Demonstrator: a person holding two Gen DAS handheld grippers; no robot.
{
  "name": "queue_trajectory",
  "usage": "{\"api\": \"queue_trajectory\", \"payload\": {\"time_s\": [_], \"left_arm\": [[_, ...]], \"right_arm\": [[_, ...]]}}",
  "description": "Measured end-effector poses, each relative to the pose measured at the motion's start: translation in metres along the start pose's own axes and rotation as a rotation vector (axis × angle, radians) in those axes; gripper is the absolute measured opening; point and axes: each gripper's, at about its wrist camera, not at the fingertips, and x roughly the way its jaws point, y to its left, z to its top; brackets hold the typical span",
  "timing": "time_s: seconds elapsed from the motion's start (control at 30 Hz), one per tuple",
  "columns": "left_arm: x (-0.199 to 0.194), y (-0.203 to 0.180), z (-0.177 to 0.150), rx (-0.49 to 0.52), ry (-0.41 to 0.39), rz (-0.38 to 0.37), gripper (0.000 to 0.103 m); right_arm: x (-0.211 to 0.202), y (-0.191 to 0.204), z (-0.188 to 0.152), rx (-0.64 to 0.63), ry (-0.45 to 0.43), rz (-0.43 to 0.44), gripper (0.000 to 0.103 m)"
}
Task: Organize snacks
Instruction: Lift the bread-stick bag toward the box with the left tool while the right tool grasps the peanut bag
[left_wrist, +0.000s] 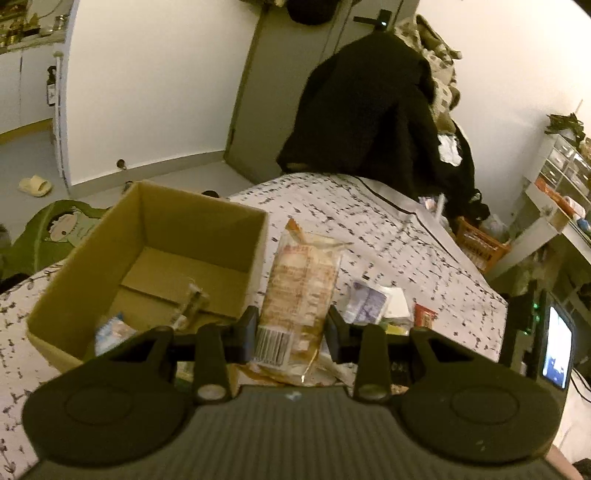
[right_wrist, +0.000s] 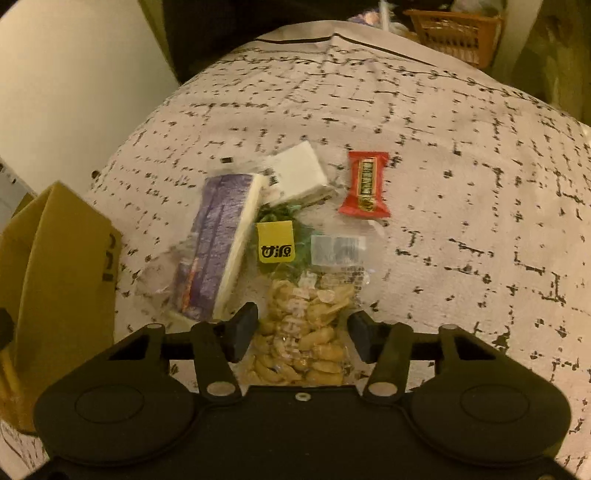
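Two grippers busy. Left gripper (left_wrist: 291, 334) is clamped on an orange-printed snack packet (left_wrist: 301, 291), lifted just right of the cardboard box (left_wrist: 147, 254) on the patterned bedspread (right_wrist: 443, 147); carry it left over the rim before letting go. Right gripper (right_wrist: 303, 334), jaws part open, straddles the clear peanut bag (right_wrist: 306, 332), pads not yet pressing: centre first, then pinch.

We hold our left gripper (left_wrist: 291, 334) tilted downward with its jaws clamped on something between them, while our right gripper (right_wrist: 301, 332) points steeply down, its jaws apart and not visibly pressing anything.
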Motion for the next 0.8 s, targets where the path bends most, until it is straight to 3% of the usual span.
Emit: {"api": "queue_trajectory", "payload": {"time_s": [0.13, 0.3, 0.8], "left_arm": [[-0.002, 0.012, 0.003, -0.025, 0.002, 0.025, 0.036], [-0.005, 0.024, 0.007, -0.036, -0.003, 0.050, 0.036], [-0.015, 0.042, 0.019, -0.029, -0.027, 0.097, 0.036]], "right_arm": [[-0.009, 0.002, -0.003, 0.008, -0.024, 0.016, 0.033], [-0.016, -0.001, -0.002, 0.038, -0.040, 0.060, 0.026], [-0.072, -0.012, 0.002, 0.103, -0.175, 0.178, 0.020]]}}
